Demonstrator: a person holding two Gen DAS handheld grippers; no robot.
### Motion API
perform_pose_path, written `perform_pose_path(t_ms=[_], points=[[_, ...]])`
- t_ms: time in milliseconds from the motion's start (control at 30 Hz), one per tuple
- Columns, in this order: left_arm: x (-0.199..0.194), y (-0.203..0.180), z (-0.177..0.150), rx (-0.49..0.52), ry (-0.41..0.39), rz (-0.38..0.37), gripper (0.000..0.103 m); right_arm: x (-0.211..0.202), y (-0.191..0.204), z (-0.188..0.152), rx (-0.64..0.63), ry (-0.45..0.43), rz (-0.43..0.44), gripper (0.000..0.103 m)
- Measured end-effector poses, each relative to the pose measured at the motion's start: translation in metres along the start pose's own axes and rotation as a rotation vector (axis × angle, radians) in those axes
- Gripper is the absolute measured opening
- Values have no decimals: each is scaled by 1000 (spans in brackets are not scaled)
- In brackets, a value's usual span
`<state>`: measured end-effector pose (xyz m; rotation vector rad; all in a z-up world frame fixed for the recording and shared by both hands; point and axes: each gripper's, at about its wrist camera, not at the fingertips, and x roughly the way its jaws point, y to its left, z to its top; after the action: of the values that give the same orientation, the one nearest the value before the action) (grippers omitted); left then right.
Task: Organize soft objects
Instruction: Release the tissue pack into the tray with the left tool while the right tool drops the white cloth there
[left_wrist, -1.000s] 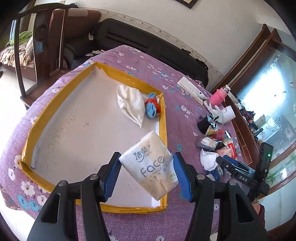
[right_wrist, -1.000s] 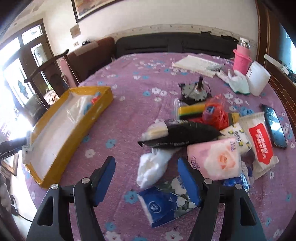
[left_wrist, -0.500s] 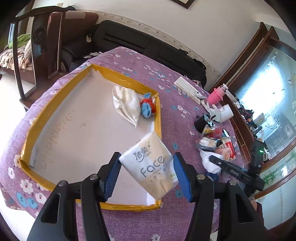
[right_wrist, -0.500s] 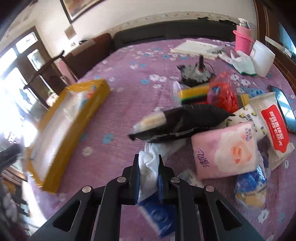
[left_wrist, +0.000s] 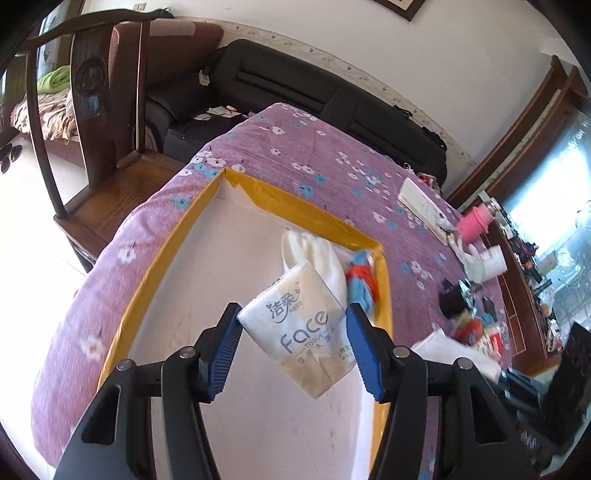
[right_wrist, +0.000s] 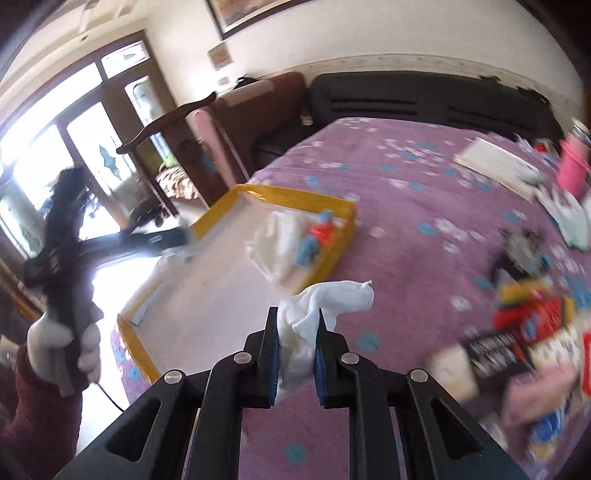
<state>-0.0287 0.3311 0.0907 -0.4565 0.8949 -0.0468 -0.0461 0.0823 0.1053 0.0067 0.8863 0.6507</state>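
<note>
My left gripper (left_wrist: 293, 338) is shut on a white "Face" tissue pack (left_wrist: 303, 332), which hangs over the white floor of the yellow-rimmed tray (left_wrist: 173, 243). In the tray's far right corner lie a white cloth (left_wrist: 317, 251) and a blue and red soft toy (left_wrist: 360, 277). My right gripper (right_wrist: 297, 334) is shut on a small white towel (right_wrist: 325, 299), lifted above the purple flowered tablecloth just right of the tray (right_wrist: 332, 251). The left gripper (right_wrist: 177, 236) appears blurred in the right wrist view, held by a white-gloved hand (right_wrist: 62, 350).
A blurred pile of packets, a pink tissue pack and a black bag (right_wrist: 517, 339) lies at the right of the table. A pink cup (left_wrist: 474, 223) and white cup (left_wrist: 493, 258) stand far right. A wooden chair (left_wrist: 107, 122) and black sofa (left_wrist: 325, 99) border the table.
My right gripper closed on the white towel, lifted it off the pile and swung left toward the tray. My left gripper carried the tissue pack further over the tray, toward the cloth and toy.
</note>
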Motion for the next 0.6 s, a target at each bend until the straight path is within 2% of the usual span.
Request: perform_pose_path(t_ms=[100,300,433,533,600], points=[[25,10,17,-28,26,14,57,17,14,12,-27,4,18,17],[64,22,37,-63,43,28,57,40,20,38,-20,-1,119,17],[82,27,43,-96,37,42,60,70,19,43,-19,31,104,18],[86,31,43,-120,48,31,64,87,15,43,-16,49,61,31],[82,31,41,-120,54,19,68,85,7,43,19,46,89,49]])
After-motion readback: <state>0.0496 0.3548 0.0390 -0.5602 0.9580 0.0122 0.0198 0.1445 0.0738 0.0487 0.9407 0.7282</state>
